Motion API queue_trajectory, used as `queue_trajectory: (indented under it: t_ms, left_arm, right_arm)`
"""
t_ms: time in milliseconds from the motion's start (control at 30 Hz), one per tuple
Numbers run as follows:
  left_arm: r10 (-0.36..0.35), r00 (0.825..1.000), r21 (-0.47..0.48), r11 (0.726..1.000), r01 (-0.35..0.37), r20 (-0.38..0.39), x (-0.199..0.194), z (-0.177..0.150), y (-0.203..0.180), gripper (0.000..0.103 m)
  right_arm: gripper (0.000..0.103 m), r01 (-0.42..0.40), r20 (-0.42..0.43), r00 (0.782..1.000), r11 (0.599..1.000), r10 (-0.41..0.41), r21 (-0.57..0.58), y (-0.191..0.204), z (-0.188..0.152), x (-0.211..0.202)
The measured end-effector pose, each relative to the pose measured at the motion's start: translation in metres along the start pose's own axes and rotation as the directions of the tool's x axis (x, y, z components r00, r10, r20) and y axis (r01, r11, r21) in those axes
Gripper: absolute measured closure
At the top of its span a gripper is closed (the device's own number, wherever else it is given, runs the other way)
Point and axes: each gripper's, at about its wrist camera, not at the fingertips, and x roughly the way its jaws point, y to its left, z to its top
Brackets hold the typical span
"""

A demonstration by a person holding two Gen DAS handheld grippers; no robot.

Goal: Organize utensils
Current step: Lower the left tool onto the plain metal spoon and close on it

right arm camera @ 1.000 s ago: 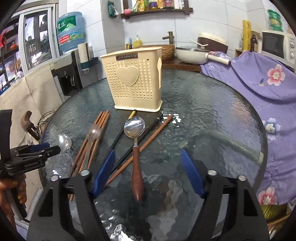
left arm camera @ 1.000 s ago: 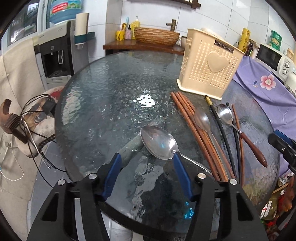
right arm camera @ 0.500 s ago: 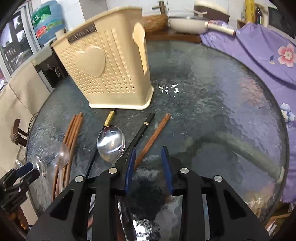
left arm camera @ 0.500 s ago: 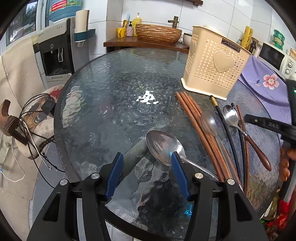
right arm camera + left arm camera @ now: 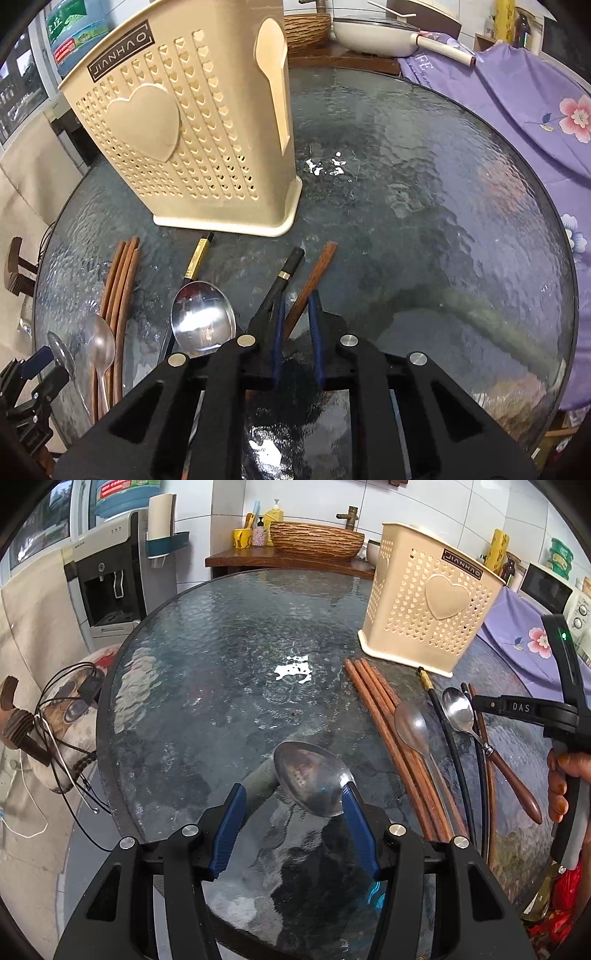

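On the round glass surface (image 5: 207, 672) a cream perforated utensil holder (image 5: 192, 140) with a raised heart stood upright toward the far edge. Between it and the near edge lay the loose utensils: a bundle of brown wooden chopsticks (image 5: 395, 738), a pale spoon (image 5: 412, 725) resting on them, black chopsticks (image 5: 456, 753), and a wooden-handled metal spoon (image 5: 458, 710).

The left gripper (image 5: 293, 823) hung over the near edge with its blue pads (image 5: 229, 827) wide apart; a large steel spoon (image 5: 310, 782) had its bowl just ahead of them, touching the right-hand pad.

The right gripper (image 5: 297, 339) sat low among the utensils, its pads nearly together around a single brown chopstick (image 5: 314, 277), which ran between them toward the holder. One black chopstick (image 5: 284, 273) lay just beside it on the left, then the metal spoon's bowl.
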Motion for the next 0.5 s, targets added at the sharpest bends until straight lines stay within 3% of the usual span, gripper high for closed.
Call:
queue_trajectory:
  t_ms: [400, 500]
  left_arm:
    - [0.009, 1.000, 0.026, 1.000, -0.009, -0.009, 0.017, 0.017, -0.024, 0.050]
    - [0.016, 1.000, 0.072, 0.997, -0.015, -0.014, 0.026, 0.026, -0.033, 0.058]
  right_arm:
    - [0.090, -0.055, 0.012, 0.998, 0.998, 0.056, -0.037, -0.016, 0.016, 0.008]
    - [0.090, -0.053, 0.017, 0.998, 0.997, 0.054, -0.051, -0.015, 0.014, 0.004]
